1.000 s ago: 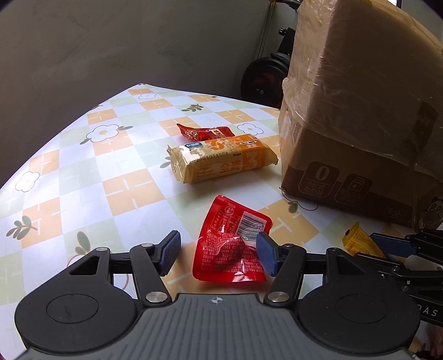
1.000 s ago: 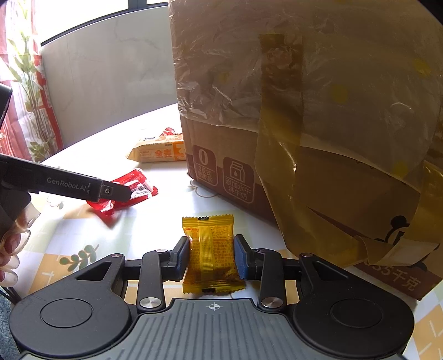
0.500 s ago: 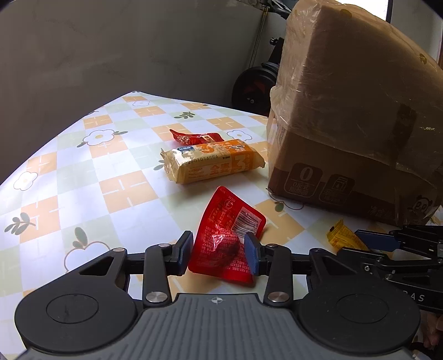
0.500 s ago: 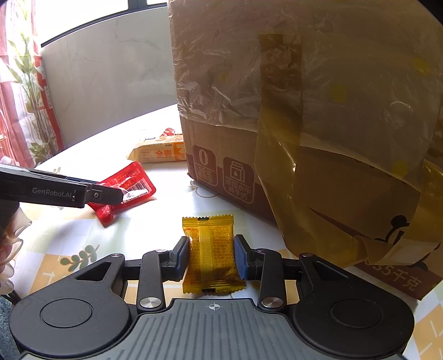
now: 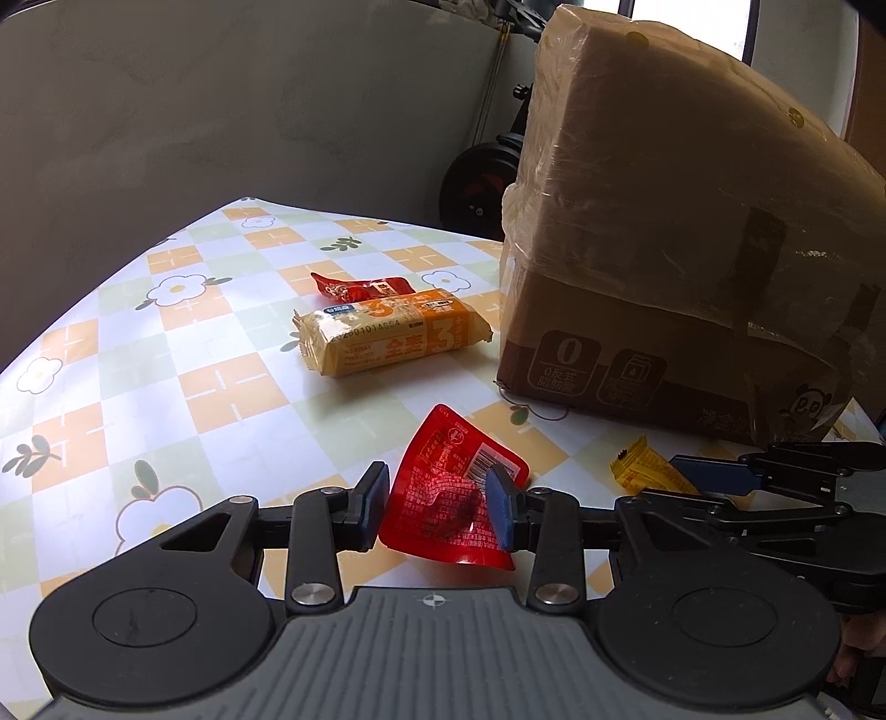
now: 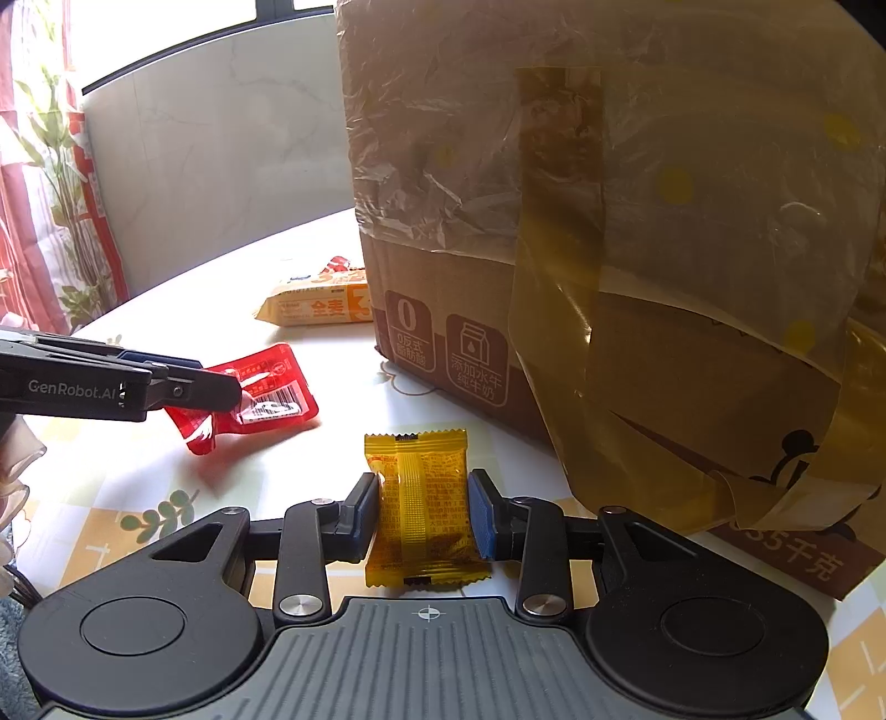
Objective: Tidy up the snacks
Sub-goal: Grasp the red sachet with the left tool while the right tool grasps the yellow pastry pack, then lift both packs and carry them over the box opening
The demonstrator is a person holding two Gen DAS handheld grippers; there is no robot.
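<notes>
Daylight from window (image 6: 166, 33) top-left, blown out; glare on table (image 6: 310, 243). Left view dimmer. Sharp focus, heavy fisheye bending, dark vignetted corners.

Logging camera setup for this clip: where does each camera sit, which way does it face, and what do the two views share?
Left wrist: sits behind the left tongs, looking forward and down across the checked tablecloth; the pads pinch the red packet; the right tongs reach in from the right.
Right wrist: sits behind the right tongs, facing the wrapped cardboard box; the pads clamp the yellow packet; the left tongs enter from the left.
Shared: both packets, box, orange biscuit pack, each other's tongs.
</notes>
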